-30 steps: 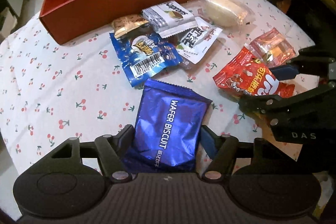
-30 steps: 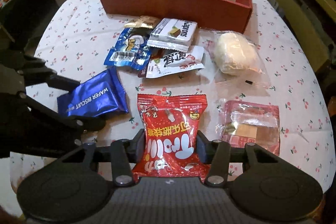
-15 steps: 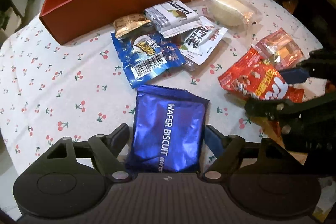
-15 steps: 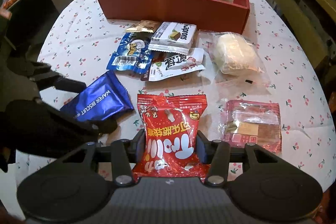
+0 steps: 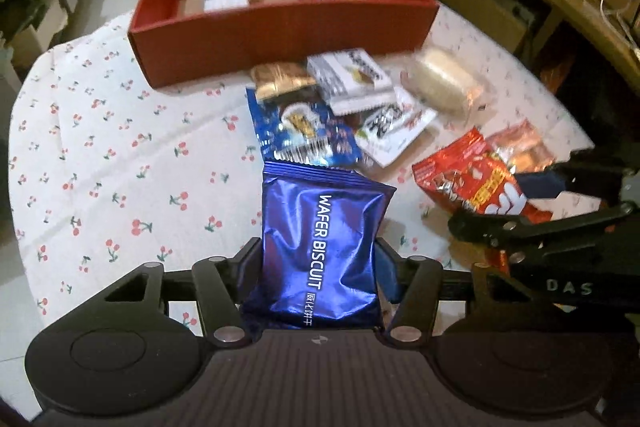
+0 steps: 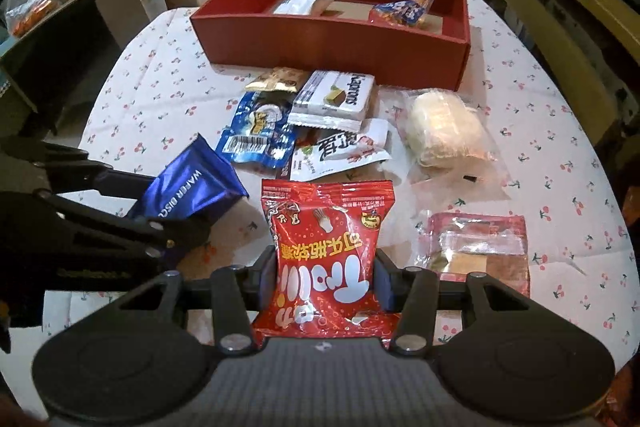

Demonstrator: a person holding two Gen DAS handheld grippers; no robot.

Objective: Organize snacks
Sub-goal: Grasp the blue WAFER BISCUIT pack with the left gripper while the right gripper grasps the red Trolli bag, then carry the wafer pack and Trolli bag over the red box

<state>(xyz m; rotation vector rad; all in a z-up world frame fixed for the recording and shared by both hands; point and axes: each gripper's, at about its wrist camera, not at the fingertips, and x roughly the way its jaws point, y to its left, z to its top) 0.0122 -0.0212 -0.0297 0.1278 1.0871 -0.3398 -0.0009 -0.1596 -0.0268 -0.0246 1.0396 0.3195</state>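
My left gripper (image 5: 318,267) is shut on a blue wafer biscuit packet (image 5: 320,251) and holds it above the cherry-print table; the packet also shows in the right wrist view (image 6: 188,187). My right gripper (image 6: 324,279) is shut on a red Trolli candy bag (image 6: 326,251), lifted off the table; the bag also shows in the left wrist view (image 5: 476,183). The red box (image 6: 332,47) stands at the far side of the table and holds a white packet (image 6: 300,4) and a blue-orange packet (image 6: 400,11).
Loose snacks lie in front of the box: a blue cookie bag (image 6: 256,131), a gold packet (image 6: 276,79), a white Kaprons pack (image 6: 336,99), a white pouch (image 6: 340,151), a clear-wrapped bun (image 6: 444,129) and a pink-wrapped cake (image 6: 476,243). Cluttered benches surround the table.
Both grippers have risen with their packets; the wafer packet is now off the table and tilted up. The box shows from higher, with its inside in view.
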